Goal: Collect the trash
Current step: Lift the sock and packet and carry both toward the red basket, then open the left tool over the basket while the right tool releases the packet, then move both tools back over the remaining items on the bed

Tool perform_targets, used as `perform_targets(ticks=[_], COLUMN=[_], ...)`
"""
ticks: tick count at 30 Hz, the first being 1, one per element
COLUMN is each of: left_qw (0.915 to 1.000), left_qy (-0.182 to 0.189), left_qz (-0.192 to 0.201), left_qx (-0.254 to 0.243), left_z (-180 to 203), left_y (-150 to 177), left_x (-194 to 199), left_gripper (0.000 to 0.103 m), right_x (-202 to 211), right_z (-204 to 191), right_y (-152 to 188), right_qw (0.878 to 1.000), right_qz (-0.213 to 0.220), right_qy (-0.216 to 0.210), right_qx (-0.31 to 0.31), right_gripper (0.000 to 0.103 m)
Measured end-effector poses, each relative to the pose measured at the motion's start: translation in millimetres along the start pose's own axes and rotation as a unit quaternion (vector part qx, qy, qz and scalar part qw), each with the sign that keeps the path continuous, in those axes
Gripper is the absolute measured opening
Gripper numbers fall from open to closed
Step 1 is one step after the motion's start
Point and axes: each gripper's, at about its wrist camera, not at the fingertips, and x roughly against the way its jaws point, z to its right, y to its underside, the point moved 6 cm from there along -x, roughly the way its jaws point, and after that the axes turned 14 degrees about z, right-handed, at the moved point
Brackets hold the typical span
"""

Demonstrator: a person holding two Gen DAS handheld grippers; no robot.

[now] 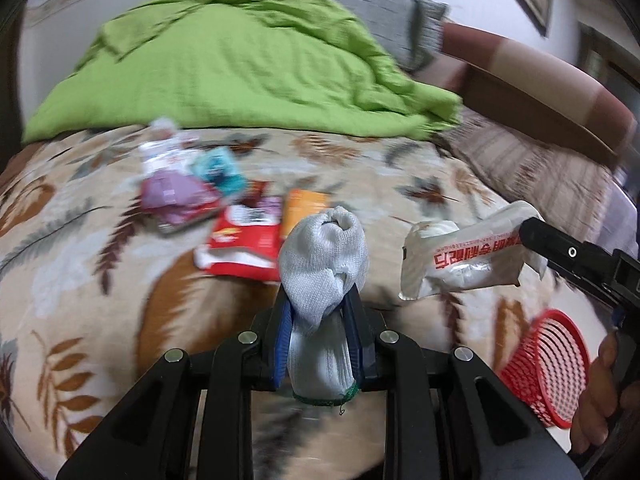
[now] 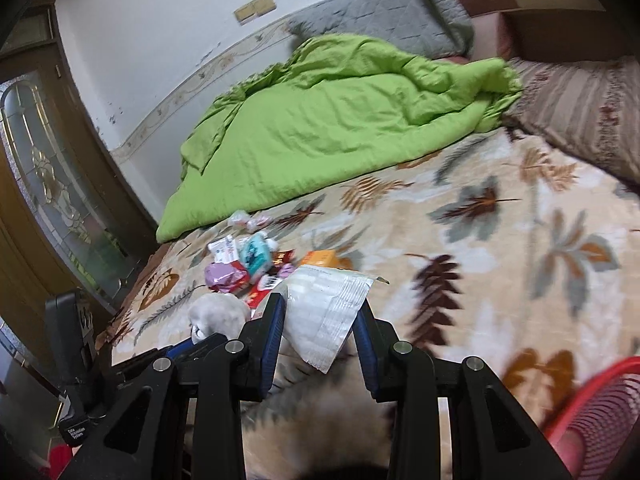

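My left gripper [image 1: 320,304] is shut on a balled grey-white sock [image 1: 324,256] and holds it above the bed. My right gripper [image 2: 320,312] is shut on a white plastic wrapper [image 2: 328,300]; in the left wrist view the wrapper [image 1: 464,256] with red print hangs from its fingers [image 1: 536,232] at the right. A pile of trash lies on the leaf-patterned blanket: a red-and-white packet [image 1: 244,248], an orange box [image 1: 304,208], a purple packet [image 1: 172,196] and a teal wrapper [image 1: 220,172]. The pile also shows in the right wrist view [image 2: 248,264]. The sock [image 2: 218,314] shows there too.
A red mesh basket [image 1: 548,364] sits low at the right, also in the right wrist view [image 2: 600,412]. A green quilt [image 1: 224,64] covers the far half of the bed. A grey pillow [image 2: 384,16] and a striped pillow [image 2: 580,108] lie beyond. A wooden door [image 2: 44,168] is at the left.
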Motion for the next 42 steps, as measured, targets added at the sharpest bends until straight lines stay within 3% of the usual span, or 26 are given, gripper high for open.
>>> perform_targets(ticks=[8, 14, 20, 25, 27, 29, 32, 37, 42], left_qw=[0.9963, 0.9887, 0.9724, 0.9533, 0.9474, 0.9455, 0.9466, 0.9562, 0.9709], left_qy=[0.079, 0.136, 0.208, 0.263, 0.274, 0.276, 0.276, 0.254, 0.205], left_qz=[-0.01, -0.029, -0.072, -0.115, -0.127, -0.13, -0.122, -0.113, -0.095], left_qx=[-0.031, -0.056, -0.077, -0.095, -0.107, -0.113, -0.112, -0.093, -0.08], left_z=[76, 133, 199, 253, 272, 278, 277, 255, 212], left_y=[-1, 4, 23, 48, 57, 61, 58, 47, 35], left_x=[10, 16, 13, 11, 10, 11, 13, 11, 8], left_gripper=[0.023, 0.023, 0.023, 0.023, 0.028, 0.044, 0.054, 0.054, 0.056], right_x=[71, 116, 164, 196, 204, 210, 213, 199, 161], right_z=[54, 99, 146, 181, 190, 196, 193, 179, 148], right_y=[-17, -16, -6, 8, 11, 11, 5, -5, -5], right_qw=[0.998, 0.992, 0.982, 0.969, 0.965, 0.961, 0.959, 0.965, 0.978], right_qz=[0.028, 0.031, 0.022, 0.013, 0.011, 0.016, 0.028, 0.037, 0.028], right_qy=[0.061, 0.117, 0.188, 0.242, 0.258, 0.27, 0.278, 0.256, 0.204], right_qx=[-0.001, -0.016, -0.02, -0.043, -0.05, -0.055, -0.045, -0.039, -0.035], right_gripper=[0.037, 0.037, 0.037, 0.039, 0.041, 0.047, 0.058, 0.058, 0.059])
